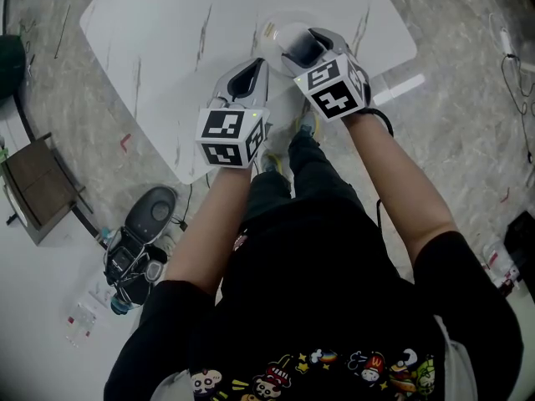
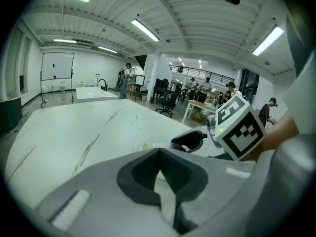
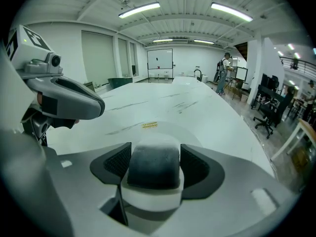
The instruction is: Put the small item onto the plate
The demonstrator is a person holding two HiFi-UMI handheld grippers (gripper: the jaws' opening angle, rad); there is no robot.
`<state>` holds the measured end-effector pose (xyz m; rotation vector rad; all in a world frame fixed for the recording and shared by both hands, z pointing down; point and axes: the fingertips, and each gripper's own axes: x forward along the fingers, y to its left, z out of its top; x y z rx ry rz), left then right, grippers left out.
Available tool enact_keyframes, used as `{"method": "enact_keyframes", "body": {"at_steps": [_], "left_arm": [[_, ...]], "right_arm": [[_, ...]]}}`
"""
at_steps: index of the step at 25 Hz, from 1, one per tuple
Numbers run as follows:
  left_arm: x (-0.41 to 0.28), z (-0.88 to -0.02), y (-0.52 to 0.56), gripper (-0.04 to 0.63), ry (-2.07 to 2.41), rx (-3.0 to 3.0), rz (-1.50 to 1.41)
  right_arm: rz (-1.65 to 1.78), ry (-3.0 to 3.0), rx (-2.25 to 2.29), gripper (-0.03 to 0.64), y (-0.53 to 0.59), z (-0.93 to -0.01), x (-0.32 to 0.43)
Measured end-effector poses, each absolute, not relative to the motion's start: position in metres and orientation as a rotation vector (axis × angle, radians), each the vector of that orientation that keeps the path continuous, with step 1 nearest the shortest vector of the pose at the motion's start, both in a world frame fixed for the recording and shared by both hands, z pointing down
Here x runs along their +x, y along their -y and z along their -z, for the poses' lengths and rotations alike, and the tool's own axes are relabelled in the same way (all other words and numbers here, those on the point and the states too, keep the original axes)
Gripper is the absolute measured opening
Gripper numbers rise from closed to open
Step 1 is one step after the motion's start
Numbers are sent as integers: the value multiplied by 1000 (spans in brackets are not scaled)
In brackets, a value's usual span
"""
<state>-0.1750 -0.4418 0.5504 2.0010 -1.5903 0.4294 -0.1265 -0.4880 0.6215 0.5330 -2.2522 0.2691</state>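
The small item point(image 3: 153, 166), a block with a dark grey top and a white base, is clamped between the jaws of my right gripper point(image 3: 154, 169). In the head view that gripper point(image 1: 304, 50) hangs over the pale, see-through plate point(image 1: 269, 33) near the front edge of the white marble table point(image 1: 167, 48). The plate point(image 3: 197, 135) lies just beyond the item and carries a yellow sticker point(image 3: 149, 125). My left gripper point(image 1: 247, 79) is beside it to the left, with its jaws together and nothing between them point(image 2: 159, 179).
The table's front corner lies under both grippers. On the floor at left stand a brown box point(image 1: 38, 186) and a black device with cables point(image 1: 146, 224). More cables point(image 1: 517, 65) lie at the right. In the gripper views, desks, chairs and people fill the far room.
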Motion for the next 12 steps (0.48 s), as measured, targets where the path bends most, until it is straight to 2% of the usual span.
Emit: {"method": "enact_keyframes", "body": {"at_steps": [9,12], "left_arm": [[-178,-552,436,0,1588,2006,-445],[-180,-552,433,0,1592,2003,-450]], "right_arm": [[-255,2262,550,339,491,-623,-128],[-241,2258,547,364,493,-623,-131]]}}
